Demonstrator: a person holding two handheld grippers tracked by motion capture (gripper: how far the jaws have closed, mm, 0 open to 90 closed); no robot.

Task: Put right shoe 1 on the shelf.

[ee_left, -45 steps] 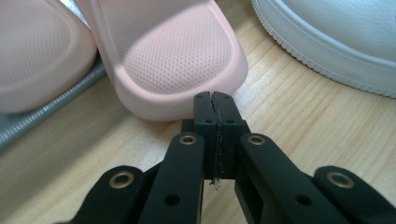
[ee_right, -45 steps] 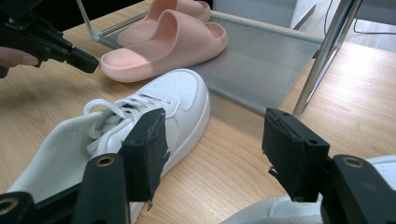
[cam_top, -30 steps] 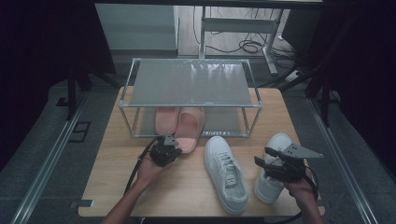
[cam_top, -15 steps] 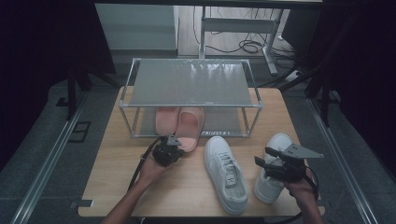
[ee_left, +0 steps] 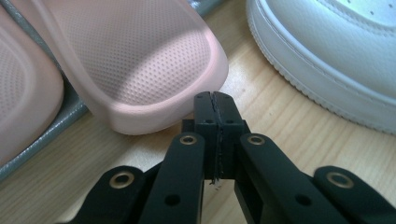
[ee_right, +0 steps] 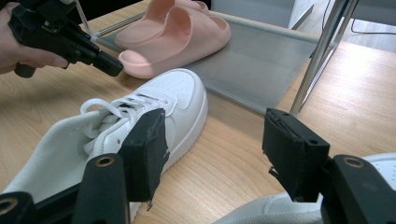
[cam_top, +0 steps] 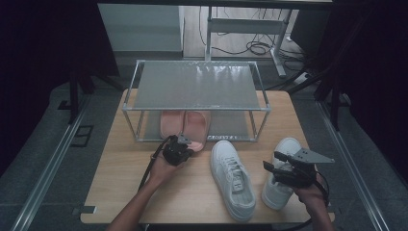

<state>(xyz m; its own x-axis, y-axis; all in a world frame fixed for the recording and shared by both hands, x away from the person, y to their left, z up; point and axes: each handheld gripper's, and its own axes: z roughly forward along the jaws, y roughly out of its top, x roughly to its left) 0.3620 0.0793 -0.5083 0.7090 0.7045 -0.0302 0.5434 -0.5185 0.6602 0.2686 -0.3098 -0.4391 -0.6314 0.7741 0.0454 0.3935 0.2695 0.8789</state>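
Our left tongs (ee_left: 215, 100), pressed shut and empty, touch the soft, light pink slipper's (ee_left: 140, 60) heel rim just ahead, while our right tongs (ee_right: 215, 154) gape wide.

Two pink slippers (cam_top: 185, 126), two white sneakers (cam_top: 232, 178)

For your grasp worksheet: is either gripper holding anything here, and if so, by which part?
Nothing is held. The left gripper is shut, empty, at the pink slipper's heel. The right gripper is open above the table.
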